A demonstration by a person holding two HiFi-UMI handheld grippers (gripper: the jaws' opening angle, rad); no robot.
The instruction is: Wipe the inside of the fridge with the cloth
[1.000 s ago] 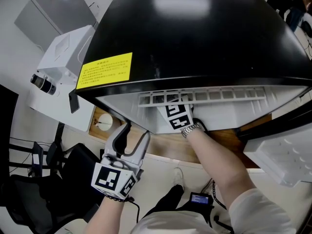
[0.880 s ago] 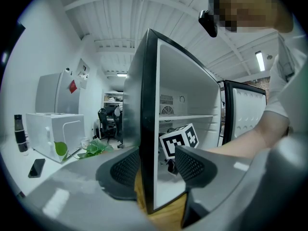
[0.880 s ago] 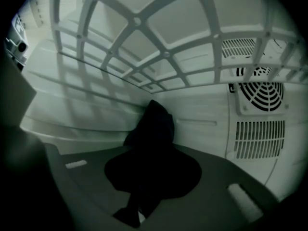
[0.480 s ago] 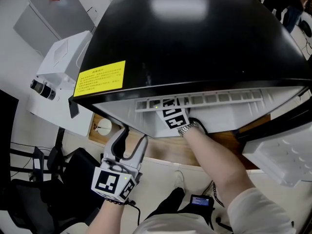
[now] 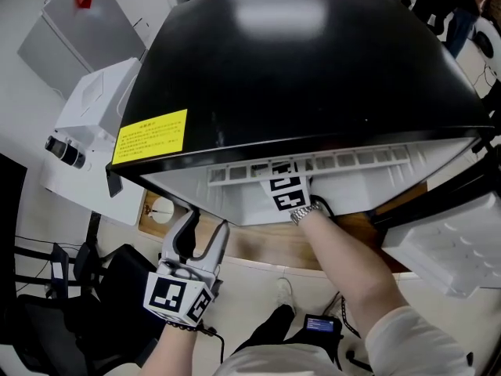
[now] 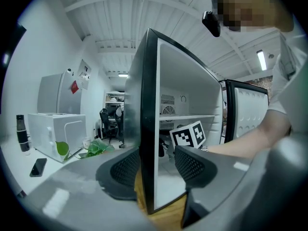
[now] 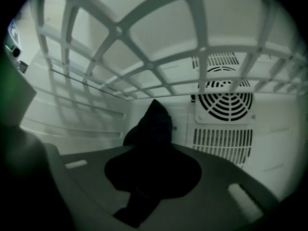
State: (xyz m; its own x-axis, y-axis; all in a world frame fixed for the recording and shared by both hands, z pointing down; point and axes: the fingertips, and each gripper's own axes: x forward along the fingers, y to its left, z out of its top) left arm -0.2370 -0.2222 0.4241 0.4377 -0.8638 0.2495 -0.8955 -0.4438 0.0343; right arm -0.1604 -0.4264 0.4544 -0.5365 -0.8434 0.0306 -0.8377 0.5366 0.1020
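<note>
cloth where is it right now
In the right gripper view the cloth is held by the right gripper inside the fridge, under the wire shelf, left of the round fan grille.

white appliance, phone, green plant

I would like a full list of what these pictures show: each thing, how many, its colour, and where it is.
fridge: one, black outside, white inside, centre, door open
label: one, yellow, fridge top
shelf: one, white grid, inside fridge
fan grille: one, white, fridge back wall
cloth: one, dark, inside fridge, between right gripper's jaws
appliance: one, white, left of fridge
phone: one, black, beside appliance
chair: one, black, lower left
left gripper: one, grey, open, jaws astride fridge side wall
right gripper: one, grey, inside fridge, shut on cloth
right arm: one, bare, reaching into fridge
</note>
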